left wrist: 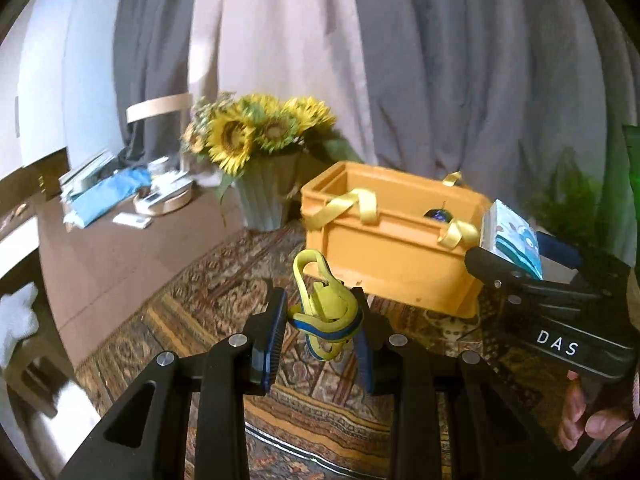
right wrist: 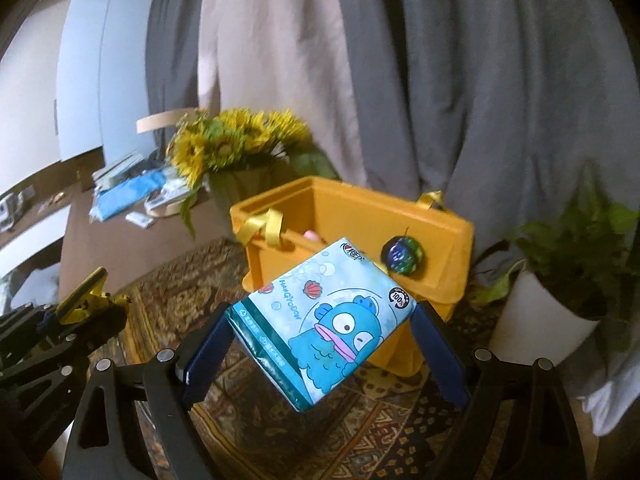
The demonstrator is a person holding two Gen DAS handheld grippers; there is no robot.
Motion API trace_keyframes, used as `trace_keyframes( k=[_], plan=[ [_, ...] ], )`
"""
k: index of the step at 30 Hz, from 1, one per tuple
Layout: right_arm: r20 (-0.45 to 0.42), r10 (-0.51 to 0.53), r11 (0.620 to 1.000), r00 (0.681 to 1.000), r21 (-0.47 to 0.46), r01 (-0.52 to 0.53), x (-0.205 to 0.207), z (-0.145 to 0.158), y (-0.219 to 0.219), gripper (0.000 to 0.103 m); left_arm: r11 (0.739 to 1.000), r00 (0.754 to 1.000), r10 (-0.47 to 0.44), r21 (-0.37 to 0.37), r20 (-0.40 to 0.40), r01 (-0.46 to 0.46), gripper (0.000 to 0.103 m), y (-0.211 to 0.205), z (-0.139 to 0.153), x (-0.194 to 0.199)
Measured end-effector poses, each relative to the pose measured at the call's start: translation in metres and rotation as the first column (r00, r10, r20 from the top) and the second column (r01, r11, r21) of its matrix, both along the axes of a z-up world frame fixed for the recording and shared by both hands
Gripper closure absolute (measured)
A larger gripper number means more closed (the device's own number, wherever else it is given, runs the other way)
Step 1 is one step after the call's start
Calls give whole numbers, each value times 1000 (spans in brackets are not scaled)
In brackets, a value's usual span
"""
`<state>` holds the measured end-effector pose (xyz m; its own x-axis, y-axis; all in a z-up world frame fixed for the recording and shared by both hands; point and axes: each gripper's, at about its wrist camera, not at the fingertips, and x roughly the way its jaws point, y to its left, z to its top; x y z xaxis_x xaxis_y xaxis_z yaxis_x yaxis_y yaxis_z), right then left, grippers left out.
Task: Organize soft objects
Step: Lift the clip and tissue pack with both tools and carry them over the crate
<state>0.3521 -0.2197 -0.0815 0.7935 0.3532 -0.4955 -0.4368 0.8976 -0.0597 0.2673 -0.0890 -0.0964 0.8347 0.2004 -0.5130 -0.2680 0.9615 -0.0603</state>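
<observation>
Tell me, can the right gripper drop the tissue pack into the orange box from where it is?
Probably yes. The right gripper holds the tissue pack just in front of the orange box, whose top is open. Nothing stands between them; only the yellow ribbons drape over the rim.

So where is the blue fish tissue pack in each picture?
Left wrist view: tissue pack far right, beside the orange box, held by the right gripper.
Right wrist view: tissue pack centre, between the fingers.
Shared landmark: sunflowers behind the box.
</observation>
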Motion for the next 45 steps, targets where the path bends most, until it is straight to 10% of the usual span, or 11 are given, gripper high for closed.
trace_keyframes(
  k=[21,45],
  plan=[
    [63,-352,934,934,87,346,-11,53,33,14,929,926,-370,48,80,367,72,54,62,57],
    [-89,-404,907,911,90,411,116,68,18,14,883,882,-468,78,64,463,72,46,87,181]
  ],
)
